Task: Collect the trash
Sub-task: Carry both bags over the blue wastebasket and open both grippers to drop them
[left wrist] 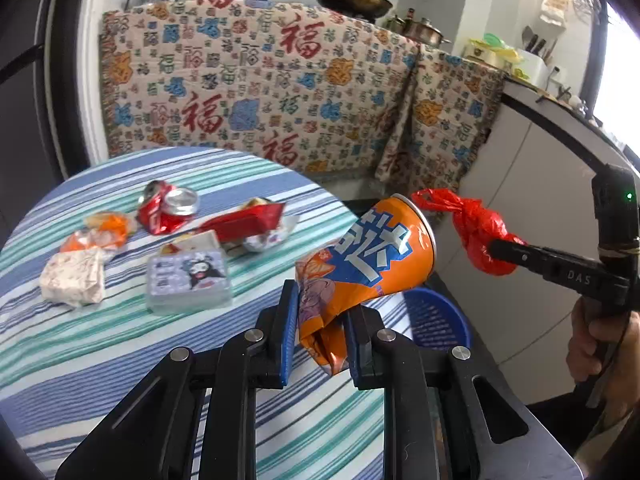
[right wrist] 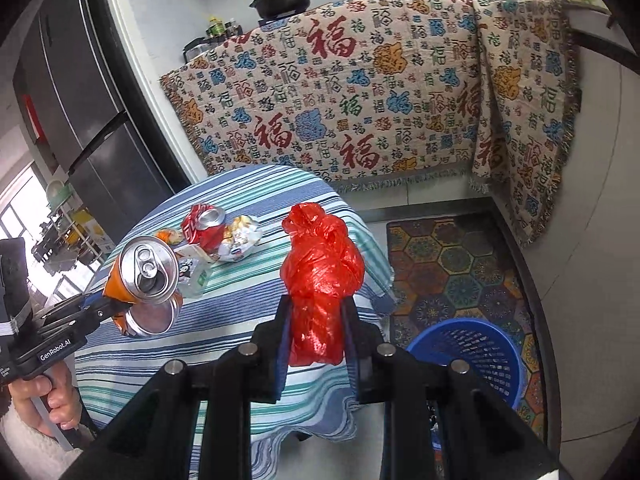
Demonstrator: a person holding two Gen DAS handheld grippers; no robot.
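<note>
Left gripper [left wrist: 320,320] jaws clamped on crushed orange can [left wrist: 368,256], held up off the striped table [left wrist: 100,360] edge w/ blue basket [left wrist: 440,320] below – right gripper [right wrist: 316,320] pinching knotted red bag [right wrist: 320,276] – red can [left wrist: 168,208], wrappers & tissue pack [left wrist: 188,280] on table.

Orange can [left wrist: 368,256]: crushed at its base, pinched in the left claw [left wrist: 320,332], tilted with its opened top up and to the right, off the surface's [left wrist: 120,360] edge. Red plastic bag [right wrist: 320,280]: knotted bundle, gripped in the right claw [right wrist: 316,344], upright, above the surface's rim. Blue basket [right wrist: 480,344]: perforated, on the floor beside the surface. On the striped cloth, clustered: crushed red can [left wrist: 166,210], red carton [left wrist: 244,220], crumpled wrappers [left wrist: 74,276], tissue pack [left wrist: 188,280].
</note>
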